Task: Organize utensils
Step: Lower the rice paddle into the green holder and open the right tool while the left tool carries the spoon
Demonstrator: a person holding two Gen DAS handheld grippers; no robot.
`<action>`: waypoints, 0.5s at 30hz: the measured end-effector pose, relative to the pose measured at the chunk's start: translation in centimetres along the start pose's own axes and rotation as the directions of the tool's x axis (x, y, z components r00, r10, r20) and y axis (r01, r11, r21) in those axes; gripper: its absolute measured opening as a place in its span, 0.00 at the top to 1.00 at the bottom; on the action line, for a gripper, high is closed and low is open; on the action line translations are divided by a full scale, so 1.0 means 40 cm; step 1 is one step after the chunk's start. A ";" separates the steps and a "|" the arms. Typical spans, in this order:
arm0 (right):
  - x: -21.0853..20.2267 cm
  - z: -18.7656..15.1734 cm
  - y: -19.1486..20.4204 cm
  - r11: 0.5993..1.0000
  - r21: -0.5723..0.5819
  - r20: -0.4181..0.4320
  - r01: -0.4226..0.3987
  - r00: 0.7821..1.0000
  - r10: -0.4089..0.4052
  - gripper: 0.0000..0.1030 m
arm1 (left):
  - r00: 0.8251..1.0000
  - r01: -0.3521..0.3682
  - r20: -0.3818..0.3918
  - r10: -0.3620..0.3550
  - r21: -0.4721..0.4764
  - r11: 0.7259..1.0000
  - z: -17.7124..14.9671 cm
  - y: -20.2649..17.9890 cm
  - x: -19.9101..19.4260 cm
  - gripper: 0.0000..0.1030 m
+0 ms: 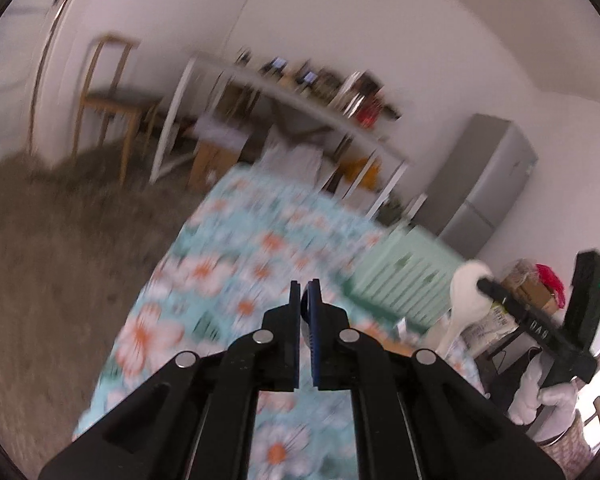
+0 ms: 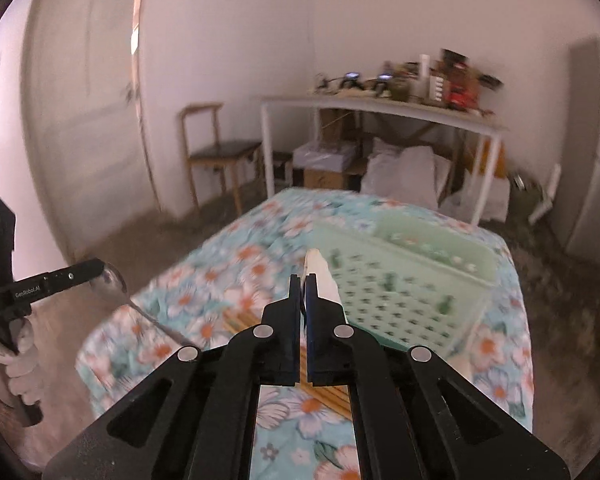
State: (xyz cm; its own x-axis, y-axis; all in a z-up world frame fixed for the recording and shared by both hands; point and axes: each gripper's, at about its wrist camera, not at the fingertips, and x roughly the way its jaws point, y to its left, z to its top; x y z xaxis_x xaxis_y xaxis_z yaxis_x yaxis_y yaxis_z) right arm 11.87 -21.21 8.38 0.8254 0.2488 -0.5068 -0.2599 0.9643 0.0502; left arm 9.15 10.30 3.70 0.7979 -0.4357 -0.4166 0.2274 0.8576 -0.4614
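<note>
Left wrist view showed the left gripper (image 1: 305, 292) with its jaws pinched together above a table covered in a floral cloth (image 1: 228, 240) of turquoise with white and orange flowers. A dark, rounded shape sat between the pads, too blurred to identify from that angle. At the right edge of the same view, the right gripper (image 1: 485, 286) was clamped on a white spoon (image 1: 466, 296), its bowl raised and its handle slanting down. A white-gloved hand (image 1: 540, 400) held that gripper's grip.

From the right wrist view, the right gripper's jaws stood closed on the white spoon, whose pale handle poked out past the fingertips. At the left edge, the left gripper held a metal spoon (image 2: 114, 282) by the rim of its shiny bowl, the thin handle trailing down toward the cloth. Another white-gloved hand (image 2: 14, 354) gripped that tool.

A pale green perforated basket (image 2: 400, 288) rested on the cloth ahead and right of the right gripper. Wooden chopsticks (image 2: 240, 320) lay on the cloth just below the jaws. Behind stood a white table (image 2: 380, 106) crowded with clutter and a wooden chair (image 2: 216, 148).
</note>
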 end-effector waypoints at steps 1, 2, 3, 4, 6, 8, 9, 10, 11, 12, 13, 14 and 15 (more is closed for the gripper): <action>-0.015 0.003 -0.017 1.000 0.025 0.011 -0.005 1.000 0.004 1.00 | 1.000 0.012 0.023 -0.012 0.017 1.000 0.019 -0.016 -0.007 0.97; -0.029 0.006 -0.037 0.998 0.054 0.024 -0.010 1.000 0.009 1.00 | 0.998 0.022 0.053 -0.025 0.044 0.999 0.047 -0.041 -0.015 0.97; -0.048 0.008 -0.060 0.996 0.087 0.039 -0.022 0.999 0.018 1.00 | 0.997 0.026 0.073 -0.031 0.062 0.998 0.066 -0.058 -0.019 0.97; -0.057 0.009 -0.075 0.994 0.108 0.051 -0.029 0.998 0.024 1.00 | 0.995 0.028 0.097 -0.036 0.084 0.996 0.090 -0.079 -0.022 0.97; -0.071 0.012 -0.091 0.990 0.133 0.070 -0.040 0.997 0.031 1.00 | 0.989 0.029 0.143 -0.047 0.127 0.991 0.138 -0.123 -0.022 0.97; -0.089 0.014 -0.113 0.985 0.160 0.091 -0.063 0.995 0.048 1.00 | 0.982 0.020 0.182 -0.051 0.171 0.985 0.177 -0.167 -0.014 0.97; -0.098 0.018 -0.123 0.984 0.165 0.104 -0.068 0.993 0.052 1.00 | 0.977 0.013 0.204 -0.055 0.202 0.979 0.199 -0.197 -0.002 0.97; -0.104 0.019 -0.129 0.983 0.169 0.113 -0.074 0.992 0.055 1.00 | 0.974 0.005 0.219 -0.058 0.235 0.972 0.216 -0.222 0.012 0.97; -0.112 0.025 -0.139 0.981 0.175 0.128 -0.084 0.990 0.062 1.00 | 0.972 -0.004 0.228 -0.058 0.261 0.965 0.229 -0.243 0.022 0.97; -0.119 0.033 -0.149 0.979 0.181 0.144 -0.098 0.987 0.072 1.00 | 0.971 -0.014 0.231 -0.058 0.297 0.955 0.247 -0.272 0.048 0.97; -0.136 0.030 -0.163 0.977 0.185 0.159 -0.108 0.984 0.078 1.00 | 0.972 -0.020 0.229 -0.058 0.323 0.946 0.260 -0.293 0.070 0.97; -0.143 0.036 -0.169 0.975 0.190 0.172 -0.118 0.981 0.085 1.00 | 0.972 -0.034 0.229 -0.051 0.351 0.936 0.271 -0.314 0.094 0.97; -0.152 0.047 -0.182 0.971 0.196 0.191 -0.134 0.977 0.096 1.00 | 0.973 -0.053 0.229 -0.039 0.383 0.922 0.280 -0.337 0.125 0.97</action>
State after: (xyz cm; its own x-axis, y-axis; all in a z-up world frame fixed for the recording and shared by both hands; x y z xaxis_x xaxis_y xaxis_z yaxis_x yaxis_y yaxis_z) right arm 9.68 -29.56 12.71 0.8771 0.3526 -0.3262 -0.2642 0.9213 0.2855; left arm 16.33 -0.37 16.61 0.8951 -0.3945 -0.2079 0.3809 0.9188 -0.1035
